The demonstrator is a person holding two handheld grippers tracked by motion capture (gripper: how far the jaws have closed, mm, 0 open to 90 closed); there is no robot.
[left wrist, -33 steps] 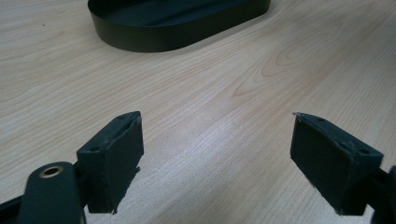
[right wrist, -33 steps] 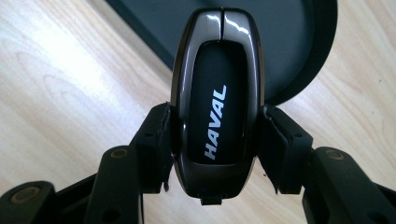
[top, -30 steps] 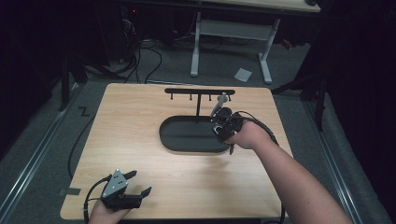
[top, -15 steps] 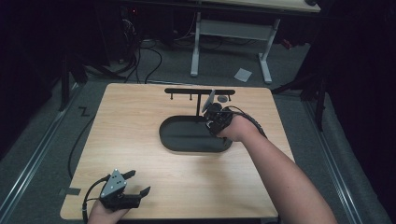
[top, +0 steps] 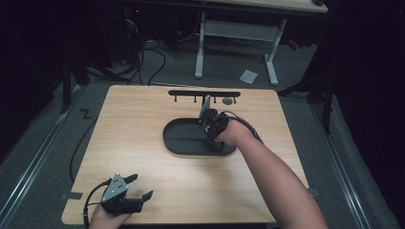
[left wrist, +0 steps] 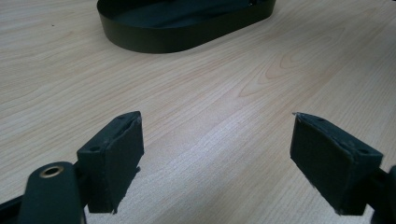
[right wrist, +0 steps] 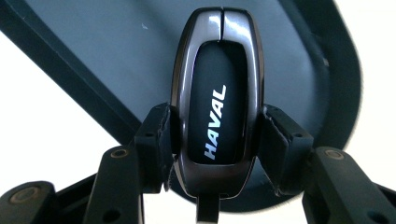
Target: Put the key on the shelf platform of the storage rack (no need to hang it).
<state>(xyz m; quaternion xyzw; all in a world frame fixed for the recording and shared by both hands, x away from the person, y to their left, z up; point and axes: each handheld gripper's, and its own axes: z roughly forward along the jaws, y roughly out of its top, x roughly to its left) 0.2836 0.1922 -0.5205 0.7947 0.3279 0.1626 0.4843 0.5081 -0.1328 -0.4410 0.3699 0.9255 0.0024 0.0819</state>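
Two pairs of tongs, one car key. Nearest, at the front edge of the table: left tongs, jaws spread wide, gripping nothing, just bare wood between them in the left gripper view.

Farther out, over the middle of the table: right tongs, clamped on the car key. Pinches it across the narrow width, low on the body, one pad on each long side, lettered face toward the camera. Hangs above the dark oval tray, near that tray's right end as seen from the high view; cannot tell whether touching the tray floor or hovering over it.

Probably light and rigid, a hard shell with nothing to crush under moderate pressure. Glossy, rounded sides, though, so likely slippery: apt to squirt out or twist if squeezed off-centre. Best taken much as here, across the flanks at the widest stretch, pads square to the sides, not on the tapered tip.

Farthest, along the back edge: a low black rack with small hooks.
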